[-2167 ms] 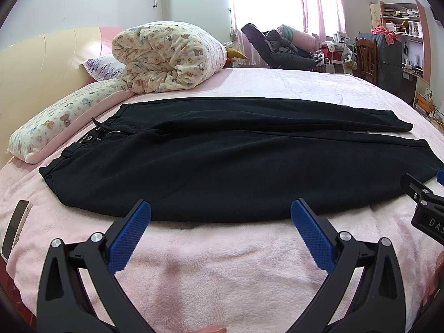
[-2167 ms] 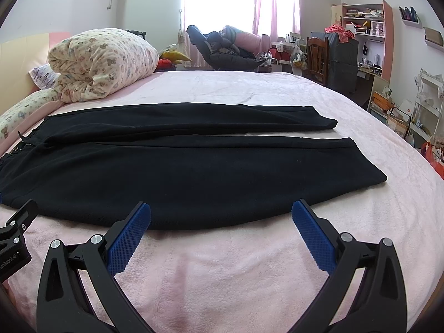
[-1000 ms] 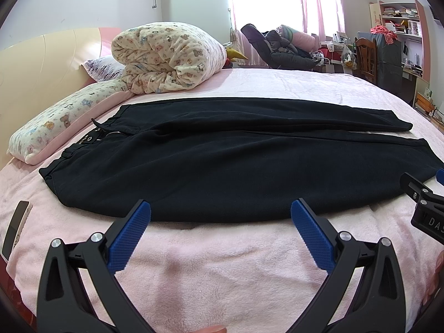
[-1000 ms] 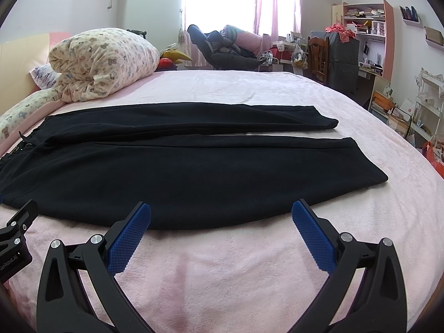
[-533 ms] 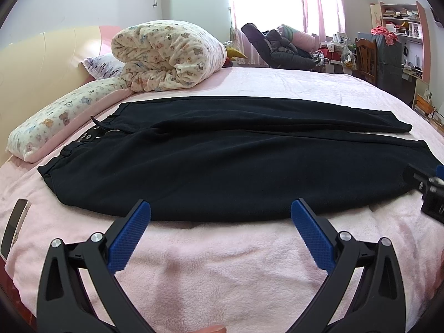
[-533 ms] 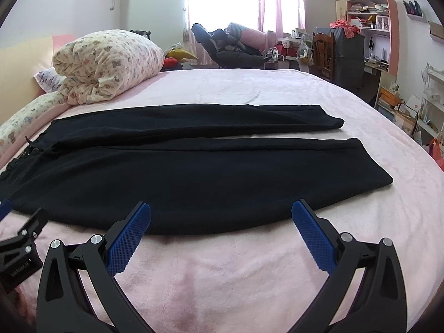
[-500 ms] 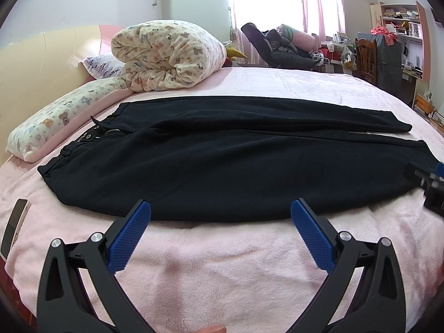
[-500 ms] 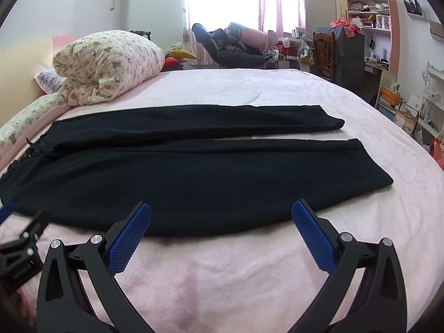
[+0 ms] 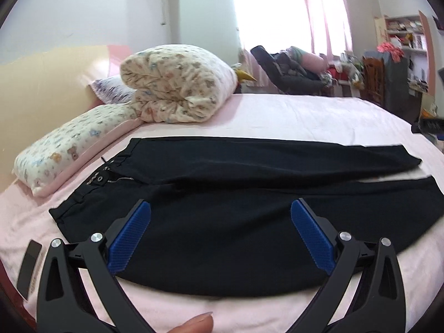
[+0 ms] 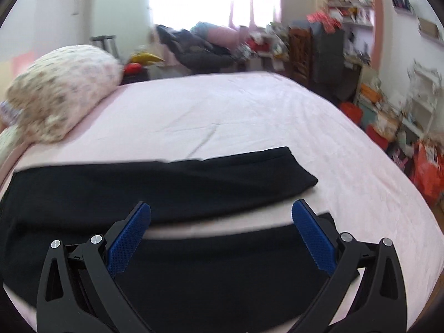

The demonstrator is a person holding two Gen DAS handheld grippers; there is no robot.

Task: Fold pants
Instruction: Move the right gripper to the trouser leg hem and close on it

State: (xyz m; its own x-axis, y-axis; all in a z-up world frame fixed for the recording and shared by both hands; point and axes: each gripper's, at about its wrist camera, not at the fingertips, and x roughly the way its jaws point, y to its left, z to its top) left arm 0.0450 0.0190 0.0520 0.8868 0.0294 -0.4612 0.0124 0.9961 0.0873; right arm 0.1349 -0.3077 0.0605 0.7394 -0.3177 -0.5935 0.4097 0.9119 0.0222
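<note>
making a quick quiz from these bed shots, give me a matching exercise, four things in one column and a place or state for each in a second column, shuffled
Things:
1. pants
2. rolled quilt
3. left gripper
4. long pillow

Places or states:
A. open, above the near trouser leg
B. beside the waistband, along the headboard
C. spread flat, legs side by side
D. bundled at the head of the bed

Pairs: 1-C, 2-D, 3-A, 4-B

pink bed (image 9: 291,116), bright window (image 9: 263,8), cluttered shelves (image 10: 349,2)
</note>
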